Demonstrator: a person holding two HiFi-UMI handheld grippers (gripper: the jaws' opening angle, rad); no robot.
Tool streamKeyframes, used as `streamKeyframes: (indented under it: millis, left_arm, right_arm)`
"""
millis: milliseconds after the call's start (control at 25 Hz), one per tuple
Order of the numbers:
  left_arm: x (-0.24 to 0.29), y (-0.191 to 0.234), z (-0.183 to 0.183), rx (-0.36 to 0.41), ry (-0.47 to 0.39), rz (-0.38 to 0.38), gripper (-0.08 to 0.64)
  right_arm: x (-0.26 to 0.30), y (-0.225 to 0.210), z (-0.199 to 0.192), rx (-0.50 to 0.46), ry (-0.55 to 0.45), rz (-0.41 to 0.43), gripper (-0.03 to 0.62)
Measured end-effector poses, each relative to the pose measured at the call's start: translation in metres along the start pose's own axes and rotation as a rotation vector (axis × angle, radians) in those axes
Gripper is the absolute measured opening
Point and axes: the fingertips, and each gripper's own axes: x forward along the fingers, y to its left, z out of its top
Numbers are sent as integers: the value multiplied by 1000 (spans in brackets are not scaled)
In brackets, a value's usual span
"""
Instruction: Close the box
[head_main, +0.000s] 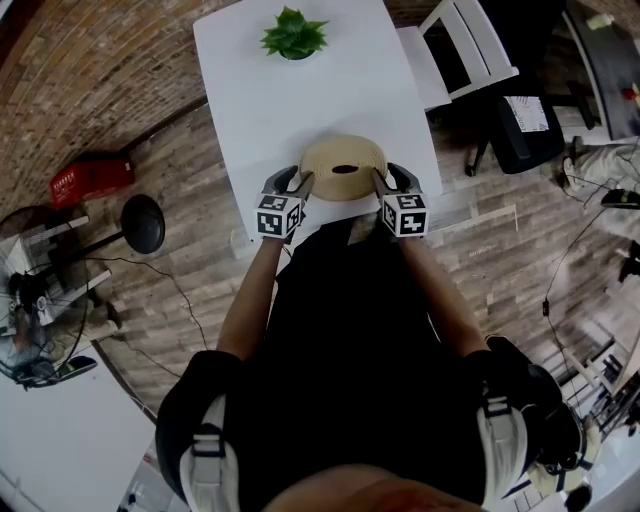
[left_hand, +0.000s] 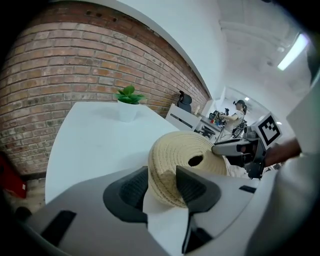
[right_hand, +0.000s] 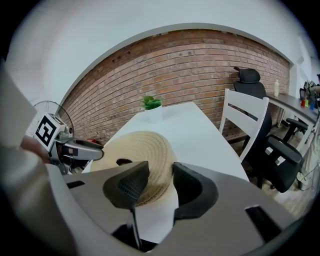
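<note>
Surrounding room: grey-brown plank floor (head_main: 180, 290); rough red brick wall (right_hand: 190, 65) with pale mortar lines behind the table.
Table (head_main: 260, 90): white, rectangular, with a smooth matt top; the person stands at its near end.
Chair (head_main: 460, 50): white, with a slatted back, just beside the table's right edge.
Box (head_main: 330, 155): round and pale straw-coloured, built of coiled rope or fibre; the coils run in concentric ridges up to a low domed top. It sits on the table near the near edge, between the two grippers.
Box surface: ribbed, matt and slightly fuzzy, with a thin darker stitch line low on the side in the left gripper view. Whether that line is the lid's seam, I cannot tell.
Left gripper (left_hand: 161, 181): grey moulded shell and dark ribbed pads. The jaws stand apart with the box's left rim between them; the pads are close to the weave but not clamped on it.
Right gripper (right_hand: 160, 180): same build. The jaws stand apart around the box's right rim, and white tabletop shows in the gap.
Marker cubes: black-and-white squares on one cube (head_main: 279, 216) at the left and another (head_main: 405, 214) at the right, both just off the table's near edge.
Plant (head_main: 293, 34): small, with green spiky leaves, in a white pot at the table's far end, well apart from the box.
Hole (head_main: 345, 169): dark oval at the centre of the dome.
</note>
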Motion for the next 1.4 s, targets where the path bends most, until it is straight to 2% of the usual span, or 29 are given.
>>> streamKeyframes:
  millis: [360,640,680,760,840,960,1200,1400]
  left_arm:
    - [-5,-4,6,31,-4,-10,172]
    - [-13,-14,18,61,-30,-10,148]
    - [-13,-16,21,62,-40,-9,130]
    - [-17,-21,26,63,-62,-12,102]
    - [-22,-25,28,65,-75,-14,66]
    - [-28,-28,27,57,-77,-1,32]
    - [-42,-35,22,27,-92,25,23]
    - [-55,-38,17,-11,-114,60,23]
  right_arm:
    - [-3,-1,1,32,-24,-10,149]
    - [-15,4,8,-10,-49,3,122]
    - [-17,5,9,-18,-53,11,111]
    - [-22,6,10,-20,-62,36,40]
    - [-25,11,12,-9,-73,76,-2]
    - [-29,17,12,15,-76,125,-2]
    - [-39,28,9,-52,-62,173,-3]
    - [-47,28,4,-67,-42,209,-2]
